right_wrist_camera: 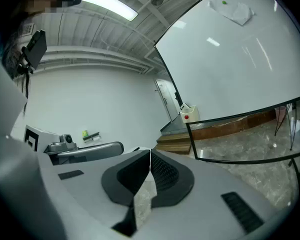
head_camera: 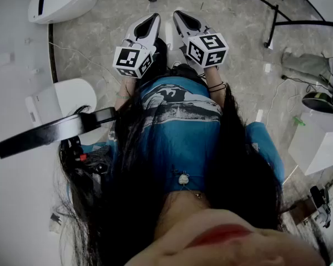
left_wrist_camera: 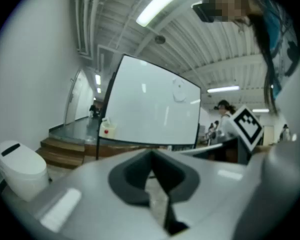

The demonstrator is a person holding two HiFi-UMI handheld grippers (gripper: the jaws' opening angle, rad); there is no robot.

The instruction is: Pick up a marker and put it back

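No marker shows in any view. Both grippers are held side by side in front of the person's blue shirt, pointing away over the stone floor. In the head view the left gripper (head_camera: 154, 19) and the right gripper (head_camera: 178, 15) each carry a marker cube. The left gripper (left_wrist_camera: 151, 156) has its dark pads meeting at the tip, with nothing between them. The right gripper (right_wrist_camera: 150, 155) is shut the same way and holds nothing. A whiteboard (left_wrist_camera: 155, 109) (right_wrist_camera: 235, 69) on a black frame stands ahead, with a small white box (left_wrist_camera: 106, 129) (right_wrist_camera: 188, 113) bearing a red dot at its lower corner.
A rounded white unit (head_camera: 61, 0) (left_wrist_camera: 17, 169) stands on the floor at the left. Wooden steps (left_wrist_camera: 60, 151) lie beyond it. The whiteboard's black legs (head_camera: 275, 22) cross the floor at upper right. A white box (head_camera: 319, 143) and cables sit at the right, and a black bar (head_camera: 50, 132) juts out at left.
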